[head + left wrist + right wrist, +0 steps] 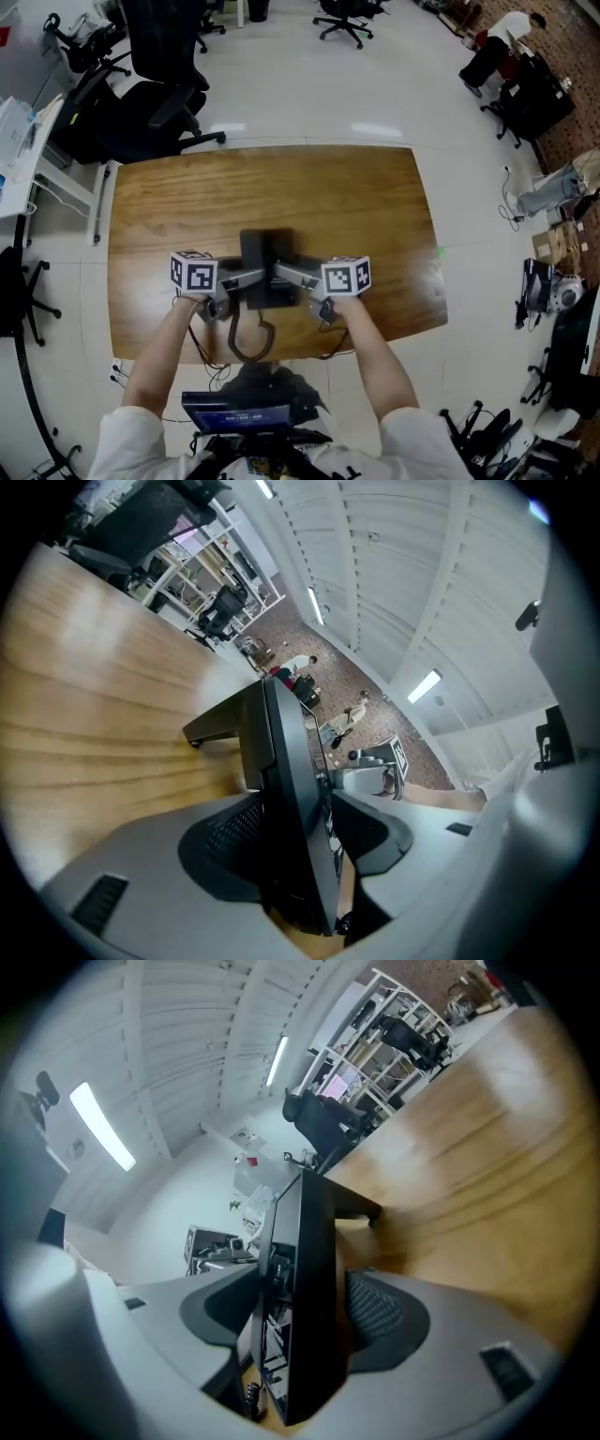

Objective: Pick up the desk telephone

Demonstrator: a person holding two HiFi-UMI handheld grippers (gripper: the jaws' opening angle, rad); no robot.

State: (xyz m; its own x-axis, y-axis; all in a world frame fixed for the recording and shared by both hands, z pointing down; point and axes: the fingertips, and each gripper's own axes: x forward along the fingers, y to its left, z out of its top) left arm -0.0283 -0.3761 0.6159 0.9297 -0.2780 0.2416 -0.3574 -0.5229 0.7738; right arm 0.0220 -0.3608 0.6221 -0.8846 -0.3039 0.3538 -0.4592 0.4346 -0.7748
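A black plastic desk telephone, a flat angular slab propped on a raised rear foot, sits on the table. The table top is warm brown wood with long streaked grain and rounded corners. The telephone lies close to the table edge nearest the person, roughly midway along it. A dark cord loops from the telephone's near side over that edge.

The left gripper comes in at the telephone's left side and the right gripper at its right side. Both are smooth pale grey plastic with dark pads, and the right gripper view shows a fine mesh texture on one pad. In each gripper view the telephone's thin edge stands between spread jaws with a narrow gap beside it, so neither gripper is pinching it.

Beyond the telephone's far side, past the table, a black office chair stands on a pale glossy floor.
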